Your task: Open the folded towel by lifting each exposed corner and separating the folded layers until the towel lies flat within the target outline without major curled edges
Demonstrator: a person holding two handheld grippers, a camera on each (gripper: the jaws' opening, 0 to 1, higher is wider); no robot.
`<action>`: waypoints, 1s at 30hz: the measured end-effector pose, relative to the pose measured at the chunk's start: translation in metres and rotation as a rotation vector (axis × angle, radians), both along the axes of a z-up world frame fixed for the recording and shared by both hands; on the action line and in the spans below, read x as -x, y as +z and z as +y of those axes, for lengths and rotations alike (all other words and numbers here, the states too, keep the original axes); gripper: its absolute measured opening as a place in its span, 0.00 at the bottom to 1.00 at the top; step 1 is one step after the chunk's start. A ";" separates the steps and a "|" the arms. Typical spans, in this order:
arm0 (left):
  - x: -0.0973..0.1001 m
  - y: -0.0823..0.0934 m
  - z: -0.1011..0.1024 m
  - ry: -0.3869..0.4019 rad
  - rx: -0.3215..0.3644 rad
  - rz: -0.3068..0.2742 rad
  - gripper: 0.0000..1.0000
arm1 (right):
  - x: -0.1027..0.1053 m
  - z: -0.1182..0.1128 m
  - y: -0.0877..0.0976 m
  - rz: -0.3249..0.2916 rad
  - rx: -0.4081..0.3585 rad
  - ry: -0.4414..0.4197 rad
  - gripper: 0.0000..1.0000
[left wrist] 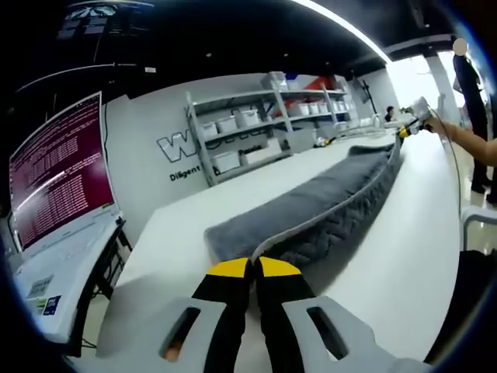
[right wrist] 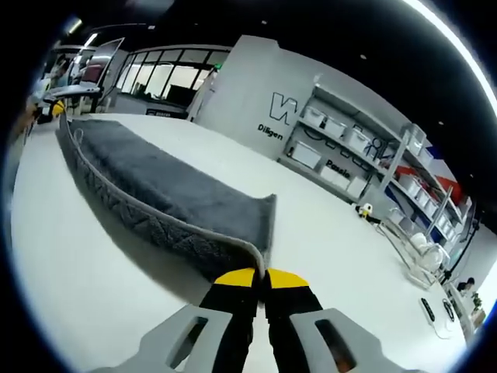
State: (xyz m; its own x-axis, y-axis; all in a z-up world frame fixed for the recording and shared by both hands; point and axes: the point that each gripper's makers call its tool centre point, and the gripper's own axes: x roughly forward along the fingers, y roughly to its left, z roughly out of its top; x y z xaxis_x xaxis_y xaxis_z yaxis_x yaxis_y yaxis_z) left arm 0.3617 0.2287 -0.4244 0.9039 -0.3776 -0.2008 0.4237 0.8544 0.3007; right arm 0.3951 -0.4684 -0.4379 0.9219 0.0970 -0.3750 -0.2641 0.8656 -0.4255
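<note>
Above the worktop (left wrist: 388, 256), left gripper (left wrist: 254, 268) and right gripper (right wrist: 260, 277) each pinch a towel (left wrist: 311, 206) corner, the towel stretched between them.

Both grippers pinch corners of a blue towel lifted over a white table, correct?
Not quite: the towel is grey, not blue, as the left gripper view shows. The rest holds: the left gripper and right gripper each pinch a corner, and the towel hangs lifted over the white table.
</note>
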 end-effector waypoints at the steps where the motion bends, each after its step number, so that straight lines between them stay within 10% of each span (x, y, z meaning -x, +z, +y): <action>1: 0.001 -0.003 -0.001 -0.005 -0.003 0.010 0.03 | 0.002 -0.001 -0.007 0.024 0.020 0.003 0.00; 20: 0.015 -0.036 -0.004 -0.044 0.006 0.086 0.14 | 0.013 -0.006 -0.041 0.095 0.031 0.013 0.14; 30: 0.027 -0.034 -0.013 -0.091 0.067 0.118 0.61 | 0.031 -0.015 -0.043 0.158 0.047 -0.007 0.40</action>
